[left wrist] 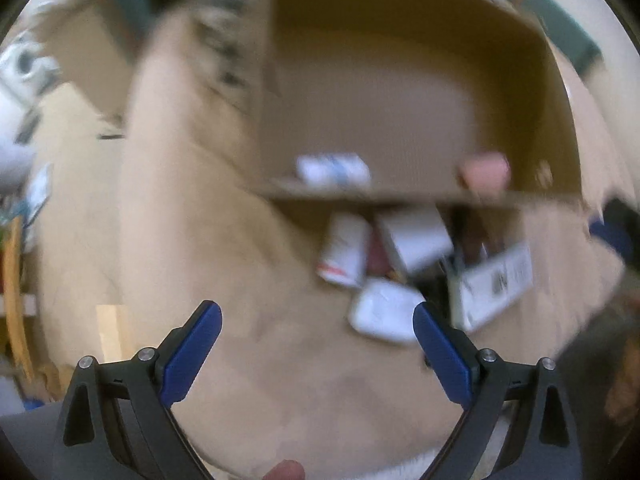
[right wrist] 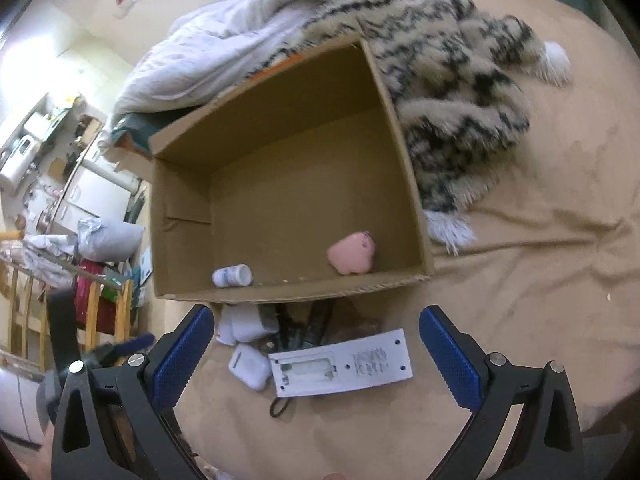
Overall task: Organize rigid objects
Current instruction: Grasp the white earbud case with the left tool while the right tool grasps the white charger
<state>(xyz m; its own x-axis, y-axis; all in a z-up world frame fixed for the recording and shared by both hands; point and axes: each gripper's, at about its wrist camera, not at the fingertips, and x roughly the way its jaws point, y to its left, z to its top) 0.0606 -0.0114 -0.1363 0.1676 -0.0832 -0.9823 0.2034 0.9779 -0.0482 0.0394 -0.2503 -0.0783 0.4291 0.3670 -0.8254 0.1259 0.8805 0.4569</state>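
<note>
Although printed lines cover the back of the white remote [right wrist: 341, 367], none of the writing is legible. It lies battery bay up on the tan bed cover [right wrist: 520, 280], just beside a white earbud case [right wrist: 249, 365], in front of an open cardboard box [right wrist: 404, 152]. Inside the box sit a small white bottle [right wrist: 232, 275] and a pink case [right wrist: 352, 253]. Dark items by the box edge are hard to identify. Both the left hand-held gripper [left wrist: 317, 324] and right hand-held gripper [right wrist: 317, 330] are spread wide, holding nothing. The left view is blurred.

Tan-sheeted bed [right wrist: 520, 280] under cardboard box [right wrist: 408, 152], striped fur blanket [right wrist: 452, 92], white remote [right wrist: 340, 368], earbud case [right wrist: 249, 366].
</note>
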